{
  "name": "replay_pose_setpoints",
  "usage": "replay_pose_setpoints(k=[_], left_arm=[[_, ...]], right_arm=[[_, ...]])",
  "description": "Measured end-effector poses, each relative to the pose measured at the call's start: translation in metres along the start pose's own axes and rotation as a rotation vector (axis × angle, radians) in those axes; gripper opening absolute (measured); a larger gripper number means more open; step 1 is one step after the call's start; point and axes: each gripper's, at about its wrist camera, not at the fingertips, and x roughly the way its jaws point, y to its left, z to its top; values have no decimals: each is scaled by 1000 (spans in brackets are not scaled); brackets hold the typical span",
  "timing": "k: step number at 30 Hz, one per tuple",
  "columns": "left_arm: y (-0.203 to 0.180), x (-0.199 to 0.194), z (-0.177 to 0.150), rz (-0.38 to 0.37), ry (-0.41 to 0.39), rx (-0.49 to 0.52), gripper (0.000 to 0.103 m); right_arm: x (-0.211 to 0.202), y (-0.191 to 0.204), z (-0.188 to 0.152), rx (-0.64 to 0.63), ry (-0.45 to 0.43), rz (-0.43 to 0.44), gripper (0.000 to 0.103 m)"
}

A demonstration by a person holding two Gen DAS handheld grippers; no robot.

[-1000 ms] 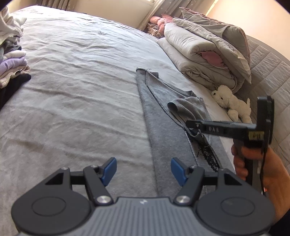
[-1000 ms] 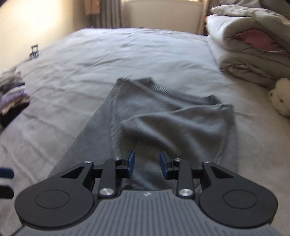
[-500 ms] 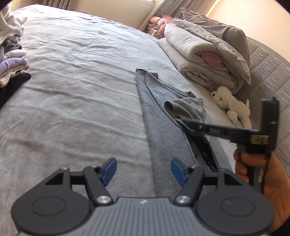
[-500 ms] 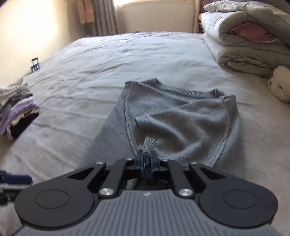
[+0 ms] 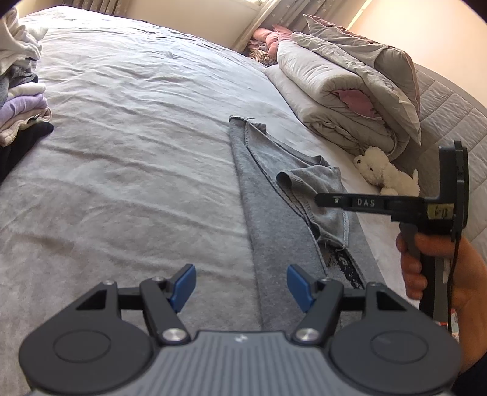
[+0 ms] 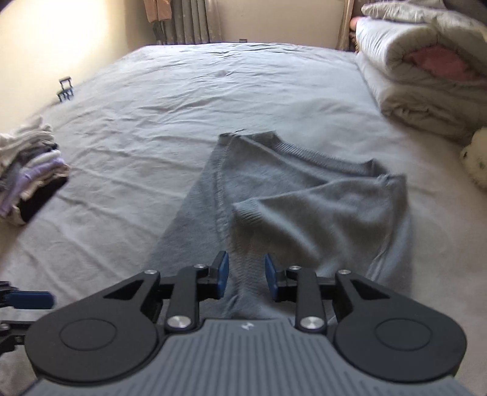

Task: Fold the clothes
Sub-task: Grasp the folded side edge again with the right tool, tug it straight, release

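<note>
Sweater [image 6: 304,207] is soft and floppy. I should grab its folded sleeve edge. My right fingers [image 6: 222,274] have just opened, left fingers [image 5: 182,284] spread, both empty.

Sunlit cream wall [image 6: 36,45] and curtains [image 6: 188,21] behind grey bed [image 6: 243,91].
</note>
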Motion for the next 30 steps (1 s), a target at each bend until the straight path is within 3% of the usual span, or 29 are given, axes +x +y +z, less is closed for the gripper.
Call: replay_pose_setpoints(k=[4,8,15,19,22,27,30], left_arm=[[0,0,1,-4,-1,-5,67],[1,2,1,3,4,-3,67],[2,4,0,8,10,2,67],[3,4,0,8,15,-2,67],[4,3,1,5,14,-8,67],[5,0,3,-16,11,-23,68],[7,2,3,-2,13,-26,68]], right_arm=[[-2,-12,6,19,-32,-39,40],[0,-26,17,85,-46,-22,41],[42,-16,39,84,47,6,42],[70,4,42,-23,99,-57,42],[75,3,43,-22,90,-113,4],[43,-25,58,209,-70,1,4],[52,-30,74,280,-81,5,4]])
